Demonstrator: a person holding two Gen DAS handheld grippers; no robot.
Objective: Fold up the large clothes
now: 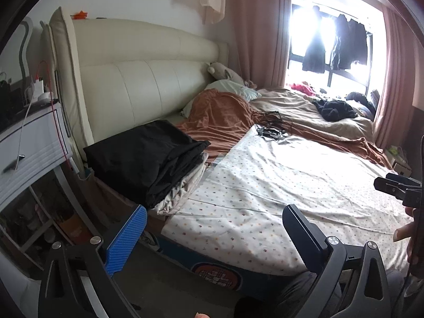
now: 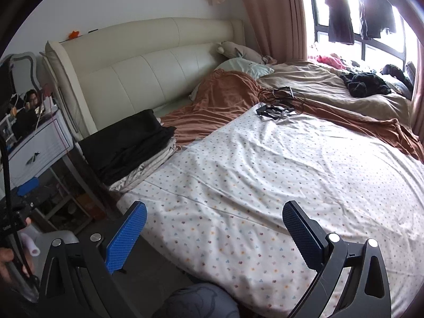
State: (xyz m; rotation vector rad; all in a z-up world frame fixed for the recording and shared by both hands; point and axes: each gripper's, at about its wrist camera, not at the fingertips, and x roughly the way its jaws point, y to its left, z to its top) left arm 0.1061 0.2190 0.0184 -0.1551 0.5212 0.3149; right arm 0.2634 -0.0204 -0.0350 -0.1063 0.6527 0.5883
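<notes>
The left gripper (image 1: 214,234) has its two fingers spread wide with nothing between them, one blue ribbed pad (image 1: 127,241) on its left and a dark pad on its right, and it hangs over the near edge of the bed. The right gripper (image 2: 214,234) is likewise spread wide and holds nothing, its blue pad (image 2: 127,235) and dark pad framing the spotted sheet (image 2: 265,185) below; in the left wrist view the right gripper shows only as a dark part at the right border, and in the right wrist view the left gripper's blue pad shows at the left border. The spotted sheet lies spread flat and lightly wrinkled over the near part of the mattress. At the sheet's left side, near the head of the bed, sits a stack of folded clothes (image 1: 148,159), a black garment on top and pale beige fabric beneath it. Beyond the stack a rust-coloured blanket (image 1: 222,119) lies rumpled, with a tan duvet (image 1: 291,106) further toward the window. A tangle of black cables (image 1: 270,129) rests where the sheet meets the blanket, and a crumpled dark garment (image 1: 334,110) lies on the duvet. The cream padded headboard (image 1: 137,79) stands behind, a white nightstand (image 1: 34,143) to its left, and dark clothes (image 1: 331,45) hang in the bright window
</notes>
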